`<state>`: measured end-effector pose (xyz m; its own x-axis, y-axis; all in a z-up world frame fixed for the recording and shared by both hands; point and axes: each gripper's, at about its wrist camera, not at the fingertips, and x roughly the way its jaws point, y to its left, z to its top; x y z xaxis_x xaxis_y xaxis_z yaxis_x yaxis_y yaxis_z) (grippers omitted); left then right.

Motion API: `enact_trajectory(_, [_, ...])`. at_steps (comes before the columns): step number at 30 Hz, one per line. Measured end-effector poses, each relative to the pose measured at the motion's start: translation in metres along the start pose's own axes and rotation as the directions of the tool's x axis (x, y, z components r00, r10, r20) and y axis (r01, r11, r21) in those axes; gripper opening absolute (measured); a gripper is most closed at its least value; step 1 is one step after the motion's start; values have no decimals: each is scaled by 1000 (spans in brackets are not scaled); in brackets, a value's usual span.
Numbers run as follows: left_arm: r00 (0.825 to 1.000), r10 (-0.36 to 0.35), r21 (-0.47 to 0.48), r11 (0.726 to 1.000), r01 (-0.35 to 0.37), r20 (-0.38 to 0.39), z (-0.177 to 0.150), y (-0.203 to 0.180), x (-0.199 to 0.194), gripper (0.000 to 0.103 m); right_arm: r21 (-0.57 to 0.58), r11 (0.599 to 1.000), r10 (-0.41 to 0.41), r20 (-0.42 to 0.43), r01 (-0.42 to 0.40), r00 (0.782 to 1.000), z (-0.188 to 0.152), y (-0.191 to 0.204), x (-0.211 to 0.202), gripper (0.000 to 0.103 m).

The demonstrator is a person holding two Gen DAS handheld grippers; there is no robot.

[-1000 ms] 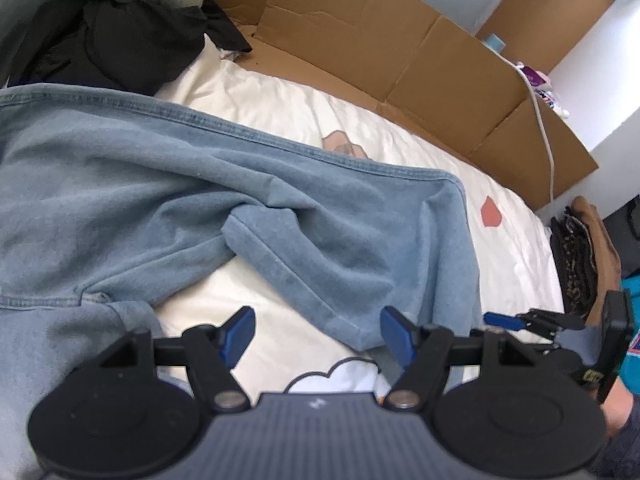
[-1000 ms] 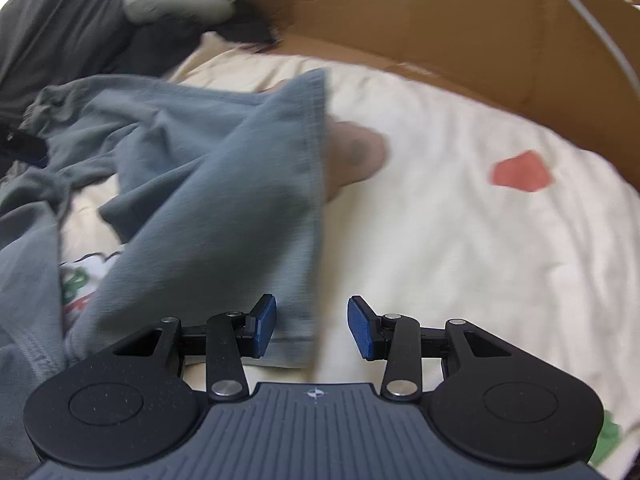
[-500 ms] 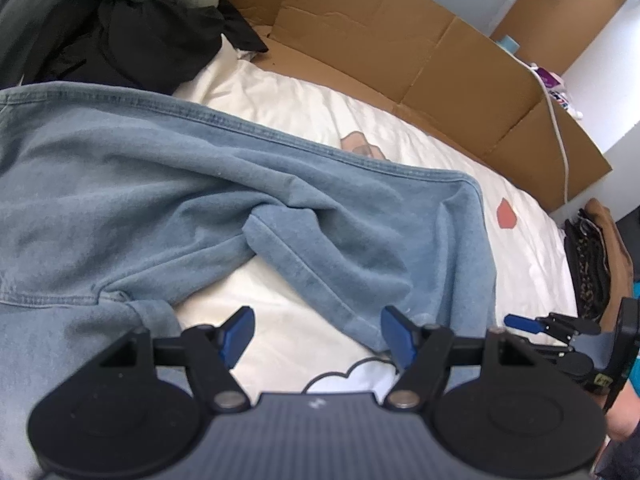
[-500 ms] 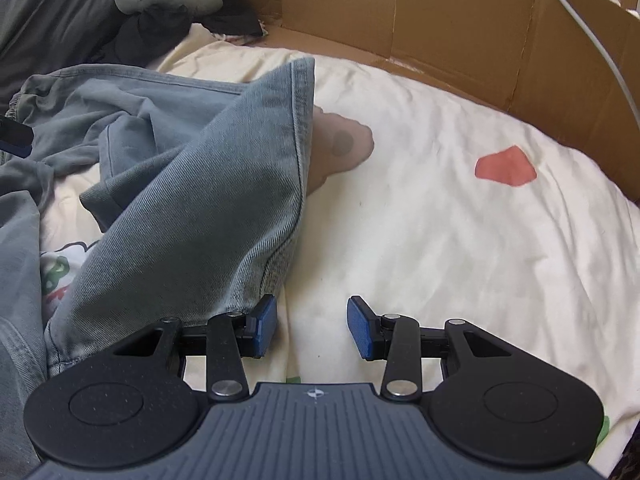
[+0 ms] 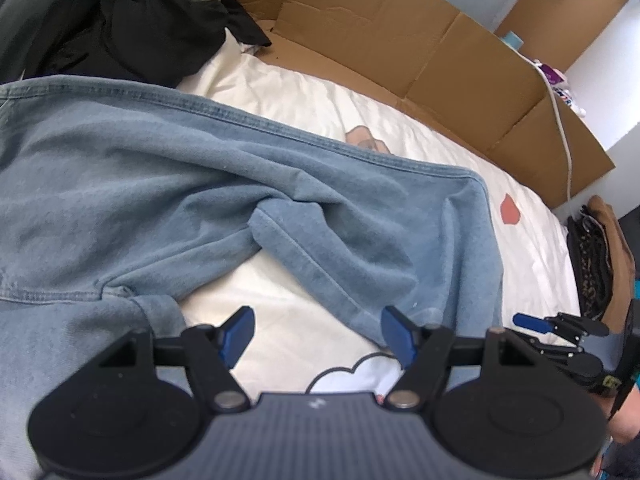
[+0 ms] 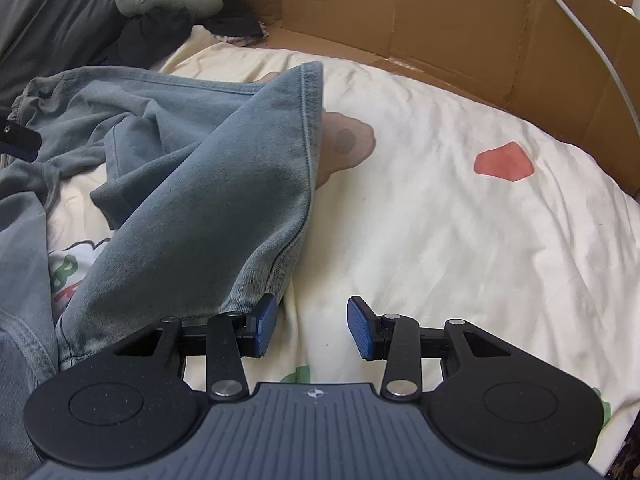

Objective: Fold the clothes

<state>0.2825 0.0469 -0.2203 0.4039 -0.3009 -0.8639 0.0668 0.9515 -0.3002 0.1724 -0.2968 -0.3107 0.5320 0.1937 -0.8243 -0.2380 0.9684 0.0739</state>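
Cream bedsheet (image 5: 304, 92) with printed patches: red one (image 6: 503, 160), brownish one (image 6: 352, 142) (half covered). Brown cardboard (image 5: 380, 36) stands along the bed's far edge, white cable (image 5: 562, 128) draped over it. Leopard-print bundle (image 5: 592, 256) sits just off the bed's right side.

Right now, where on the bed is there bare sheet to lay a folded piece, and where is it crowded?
Bare sheet lies right of the jeans leg hem, up to the cardboard wall. A smaller patch sits between the two legs, by the left gripper. The far left corner is crowded with the dark clothes pile.
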Motion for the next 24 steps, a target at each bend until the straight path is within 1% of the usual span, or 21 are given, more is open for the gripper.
enact_trajectory(15, [1000,0,5,1000,0,-11,-2,0,3,72,30,1000,2,9,-2,1000,-1,-7,-6,46])
enact_trajectory(20, [1000,2,6,1000,-1,-15,-3,0,4,72,37,999,18,7,-19,1000,0,-6,-4,46])
enact_trajectory(24, [1000,0,11,1000,1,-17,-3,0,5,72,17,1000,26,3,-26,1000,-1,-2,-2,46])
